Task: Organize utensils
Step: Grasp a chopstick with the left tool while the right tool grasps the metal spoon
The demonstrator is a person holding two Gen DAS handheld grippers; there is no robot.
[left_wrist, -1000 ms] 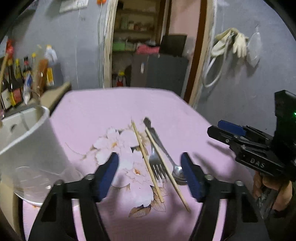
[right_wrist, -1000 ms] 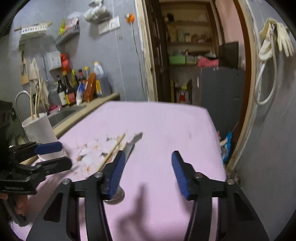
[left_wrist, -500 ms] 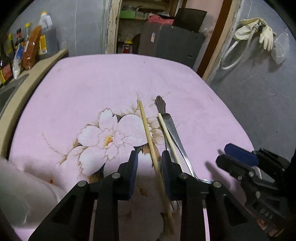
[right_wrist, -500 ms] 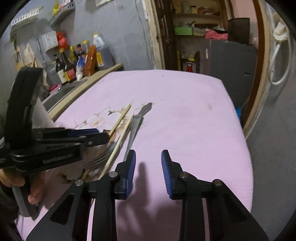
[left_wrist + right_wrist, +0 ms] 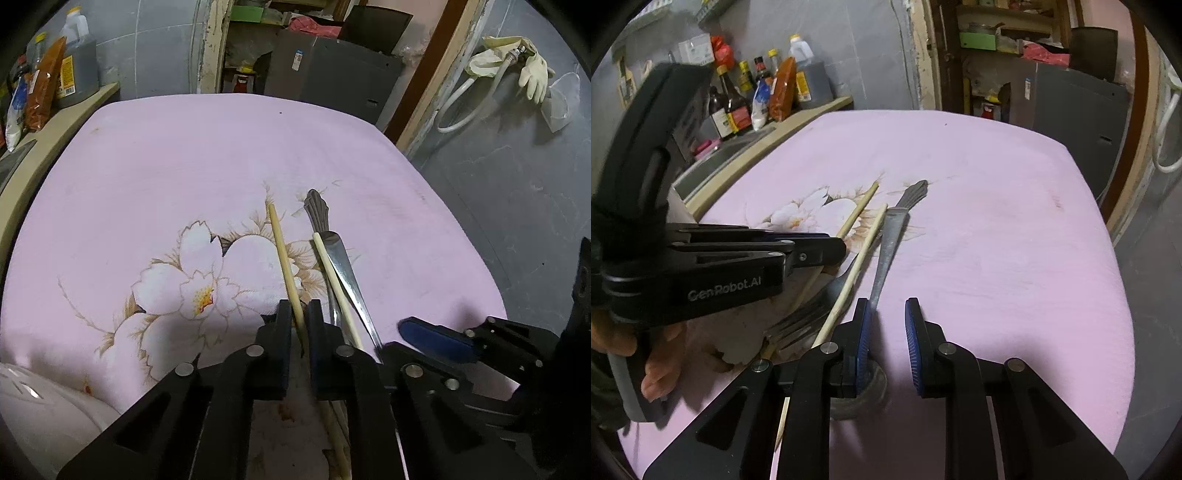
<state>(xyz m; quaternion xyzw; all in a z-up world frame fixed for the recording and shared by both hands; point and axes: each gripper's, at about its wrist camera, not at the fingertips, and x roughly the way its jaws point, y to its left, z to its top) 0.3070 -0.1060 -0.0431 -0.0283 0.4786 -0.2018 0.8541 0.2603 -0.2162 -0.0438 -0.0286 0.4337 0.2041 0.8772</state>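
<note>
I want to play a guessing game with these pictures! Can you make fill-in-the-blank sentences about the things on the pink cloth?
1. The left claw is pinching a thin wooden ____.
2. The pink tablecloth has a big white ____ printed on it.
3. The right claw has ____ pads.
4. The shiny metal spoon lies ____ on the cloth.

Missing words: chopstick; flower; blue; flat

I am angling my left gripper [image 5: 298, 334] steeply downward, its jaws having just been closing and now pinching something thin between them. I am tilting my right gripper [image 5: 886, 332] down alongside, its jaws having just been closing too, a gap remaining, nothing between them.
</note>
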